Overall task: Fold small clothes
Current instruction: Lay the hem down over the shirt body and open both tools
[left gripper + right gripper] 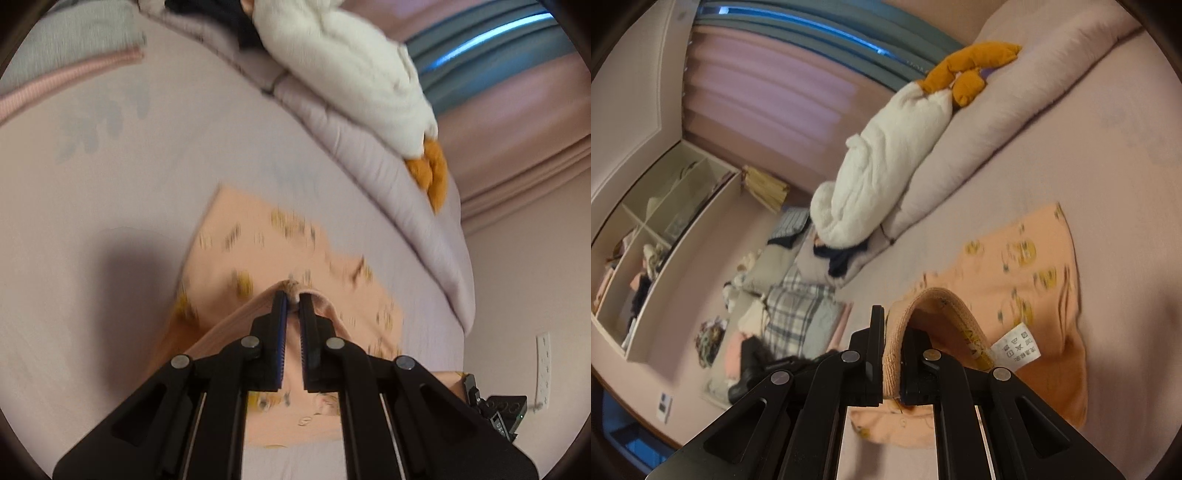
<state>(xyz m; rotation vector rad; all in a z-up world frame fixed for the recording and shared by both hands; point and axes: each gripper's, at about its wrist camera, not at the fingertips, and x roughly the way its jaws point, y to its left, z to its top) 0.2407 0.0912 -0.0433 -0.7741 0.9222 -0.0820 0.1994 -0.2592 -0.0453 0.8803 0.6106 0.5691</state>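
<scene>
Already both grippers were clamped on the small peach garment (258, 254) lying on the pale pink bed sheet (110, 184).

Soft and thin, the garment carried a scatter of small yellow and dark prints, blurred in both views. The left gripper (292, 297) pinched a raised fold at its edge, jaws nearly touching. The right gripper (894, 332) was closed on the ribbed knit hem, which arched up in a loop; a white care label (1015, 347) with tiny unreadable characters hung just right of it. At the far side a fluffy white plush toy (882, 170) with orange feet lay on a padded quilt (1015, 110).
</scene>
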